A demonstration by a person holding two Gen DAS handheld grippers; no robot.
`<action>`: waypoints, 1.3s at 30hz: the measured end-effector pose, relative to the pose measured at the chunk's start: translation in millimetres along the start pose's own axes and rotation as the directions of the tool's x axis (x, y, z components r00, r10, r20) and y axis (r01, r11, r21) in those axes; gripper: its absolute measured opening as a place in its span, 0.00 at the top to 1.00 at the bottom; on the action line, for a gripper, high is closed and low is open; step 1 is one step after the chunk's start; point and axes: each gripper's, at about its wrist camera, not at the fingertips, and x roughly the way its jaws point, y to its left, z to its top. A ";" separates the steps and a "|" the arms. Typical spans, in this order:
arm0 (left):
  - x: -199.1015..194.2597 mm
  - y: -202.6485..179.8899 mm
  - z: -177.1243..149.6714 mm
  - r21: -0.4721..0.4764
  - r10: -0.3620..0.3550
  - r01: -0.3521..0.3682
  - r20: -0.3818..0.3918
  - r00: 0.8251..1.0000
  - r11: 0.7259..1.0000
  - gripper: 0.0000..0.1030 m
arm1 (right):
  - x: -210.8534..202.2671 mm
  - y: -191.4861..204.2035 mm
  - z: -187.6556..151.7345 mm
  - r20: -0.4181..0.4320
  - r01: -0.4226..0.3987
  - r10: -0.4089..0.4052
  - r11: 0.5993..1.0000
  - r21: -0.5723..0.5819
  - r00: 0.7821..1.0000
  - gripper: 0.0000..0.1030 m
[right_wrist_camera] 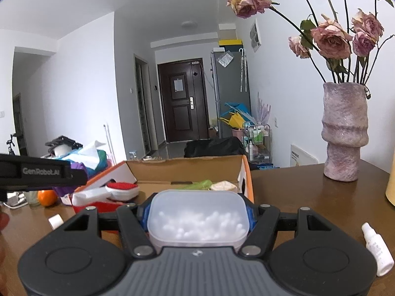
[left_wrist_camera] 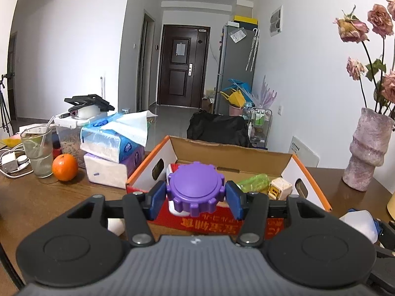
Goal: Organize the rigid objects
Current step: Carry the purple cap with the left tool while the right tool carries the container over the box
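My left gripper point(left_wrist_camera: 195, 198) is shut on a white jar with a purple ridged lid point(left_wrist_camera: 195, 192), held just above the near wall of an open cardboard box point(left_wrist_camera: 232, 153). The box holds a green bottle point(left_wrist_camera: 254, 182) and a small cream cube point(left_wrist_camera: 280, 188). My right gripper point(right_wrist_camera: 197, 218) is shut on a translucent plastic container of white balls point(right_wrist_camera: 197, 218), in front of the same box point(right_wrist_camera: 187, 167). The left gripper's body point(right_wrist_camera: 37, 171) shows at the left of the right wrist view. The right-hand container also shows in the left wrist view point(left_wrist_camera: 359, 224).
On the wooden table point(left_wrist_camera: 37, 197): an orange point(left_wrist_camera: 65, 167), a glass with a straw point(left_wrist_camera: 38, 153), stacked tissue packs point(left_wrist_camera: 113, 153), a pink vase with dried roses point(right_wrist_camera: 344, 133), a white spray bottle point(right_wrist_camera: 377, 249), a small white roll point(right_wrist_camera: 54, 220).
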 end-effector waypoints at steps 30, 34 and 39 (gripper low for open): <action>70.0 -0.5 39.1 0.003 -0.024 0.024 0.027 0.999 1.000 0.48 | 67.6 17.5 34.7 0.067 -0.042 0.042 0.999 0.007 0.997 0.37; 83.2 -1.5 42.3 0.007 -0.019 0.019 0.013 1.000 1.000 0.48 | 78.5 17.5 37.2 0.065 -0.038 0.037 0.999 0.010 0.997 0.37; 97.8 -3.8 46.4 0.009 -0.018 0.018 -0.001 1.000 1.000 0.48 | 97.1 15.4 40.8 0.054 -0.027 0.026 0.999 0.020 0.998 0.37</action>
